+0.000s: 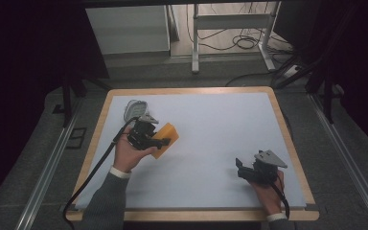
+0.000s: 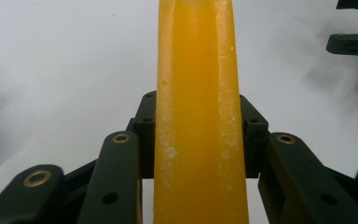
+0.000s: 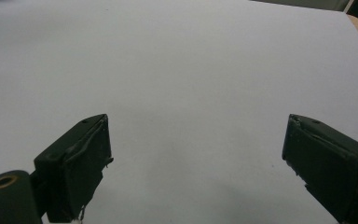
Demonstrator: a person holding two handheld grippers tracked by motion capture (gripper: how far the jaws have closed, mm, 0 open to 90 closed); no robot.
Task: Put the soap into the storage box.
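- My left gripper (image 1: 159, 140) clamps its jaws on an orange block (image 1: 165, 139), held over the desk's (image 1: 220, 139) left side.
- My right gripper (image 3: 196, 163) hovers near the right edge, jaws wide.

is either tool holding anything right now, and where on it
The left tool is shut on the orange block, its jaws pressing the two flat sides near one end. The right tool is open over the white table top and holds nothing.
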